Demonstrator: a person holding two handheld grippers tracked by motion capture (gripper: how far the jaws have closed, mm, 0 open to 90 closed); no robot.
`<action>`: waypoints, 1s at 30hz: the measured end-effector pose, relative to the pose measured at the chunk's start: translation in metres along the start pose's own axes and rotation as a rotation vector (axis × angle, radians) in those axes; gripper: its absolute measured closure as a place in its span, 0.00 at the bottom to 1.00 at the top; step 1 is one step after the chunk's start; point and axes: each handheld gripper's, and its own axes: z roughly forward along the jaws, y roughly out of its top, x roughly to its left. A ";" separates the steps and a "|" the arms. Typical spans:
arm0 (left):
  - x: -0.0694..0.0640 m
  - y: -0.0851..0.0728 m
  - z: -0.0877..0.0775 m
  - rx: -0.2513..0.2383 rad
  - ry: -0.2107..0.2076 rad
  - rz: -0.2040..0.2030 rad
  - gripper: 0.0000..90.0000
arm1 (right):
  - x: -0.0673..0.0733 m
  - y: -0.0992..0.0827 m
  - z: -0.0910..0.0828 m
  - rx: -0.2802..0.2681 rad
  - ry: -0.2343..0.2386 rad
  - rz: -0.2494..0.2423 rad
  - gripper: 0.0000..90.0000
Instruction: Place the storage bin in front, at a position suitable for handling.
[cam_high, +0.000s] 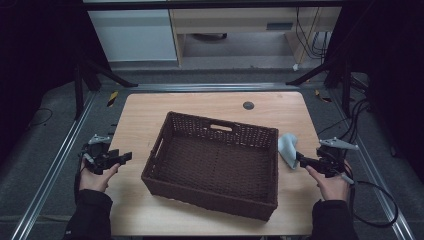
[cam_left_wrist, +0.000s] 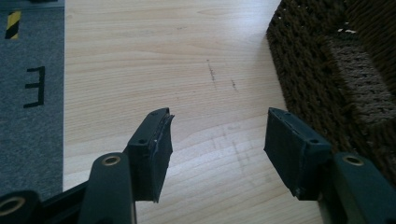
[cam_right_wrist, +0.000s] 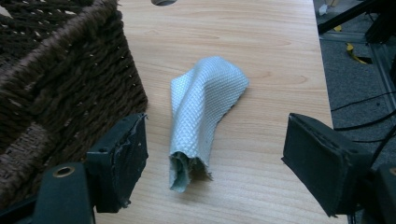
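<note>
A dark brown wicker basket stands in the middle of the wooden table, with nothing in it. A pale blue-grey cloth lies crumpled on the table just right of the basket. My right gripper is at the cloth's near end, jaws open; in the right gripper view the cloth lies between and ahead of the jaws, untouched. My left gripper hovers at the table's left edge, open, with bare wood between its jaws and the basket wall to its right.
A round cable hole sits near the table's far edge. Metal rails run along both sides of the table, and black cables trail on the floor at right. A white cabinet and a wooden desk stand behind.
</note>
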 end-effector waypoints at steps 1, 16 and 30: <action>0.000 0.000 0.000 0.000 0.000 0.000 0.45 | 0.001 0.001 -0.001 -0.003 0.002 -0.003 0.25; -0.027 0.030 -0.034 -0.100 -0.090 0.036 0.51 | 0.032 0.032 -0.020 -0.072 0.055 -0.067 0.37; -0.073 0.044 -0.009 -0.015 -0.146 0.159 0.59 | 0.068 0.042 -0.010 -0.019 0.155 -0.099 0.51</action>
